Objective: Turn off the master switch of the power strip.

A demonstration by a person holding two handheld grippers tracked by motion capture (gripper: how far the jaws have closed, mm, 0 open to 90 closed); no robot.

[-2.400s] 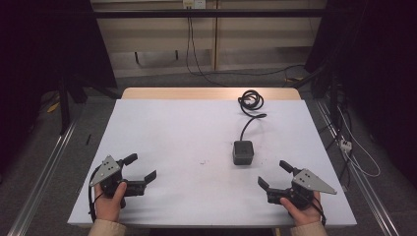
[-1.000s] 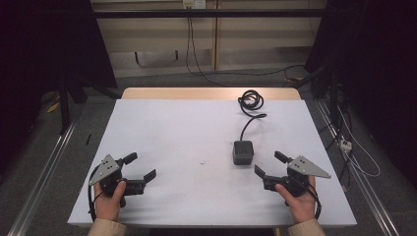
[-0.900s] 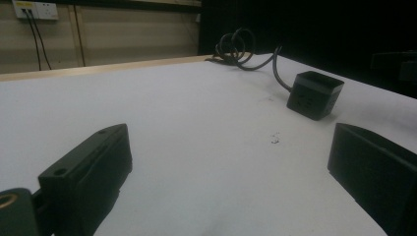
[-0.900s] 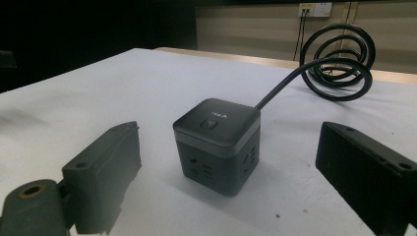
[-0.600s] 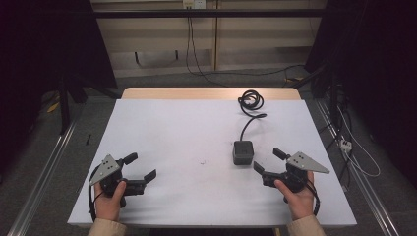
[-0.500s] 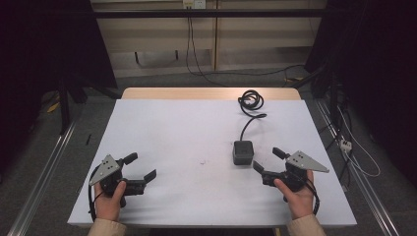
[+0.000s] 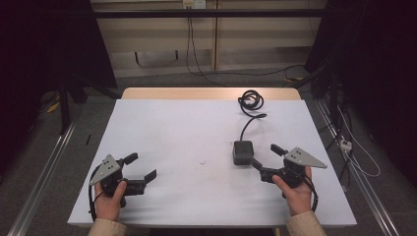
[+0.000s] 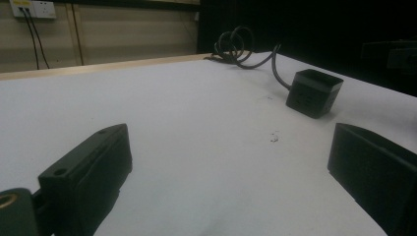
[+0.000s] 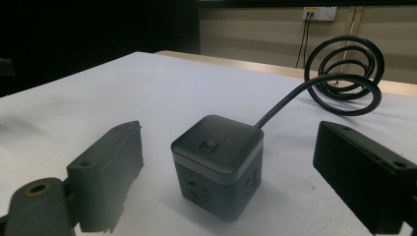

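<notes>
High view, desk (image 7: 172, 128): white top, wooden strip along the far edge.
High view, socket cube (image 7: 243, 152): black, on the right half of the desk, cable (image 7: 251, 105) running from it to a coil near the far edge.
High view, right gripper (image 7: 266, 158): held in the right hand (image 7: 296, 192), jaws apart, tips just beside the cube's near right side, not touching.
High view, left gripper (image 7: 141, 167): held in the left hand (image 7: 109, 199) at the near left, jaws apart, well apart from the cube.
Left gripper view: jaws wide apart over bare desk; cube (image 8: 314, 92) far off at upper right, small speck (image 8: 273, 138) on the surface between.
Right gripper view: cube (image 9: 217, 164) upright between the parted jaws, touching neither; button on its top face, sockets on its sides, coil (image 9: 344, 73) behind.
</notes>
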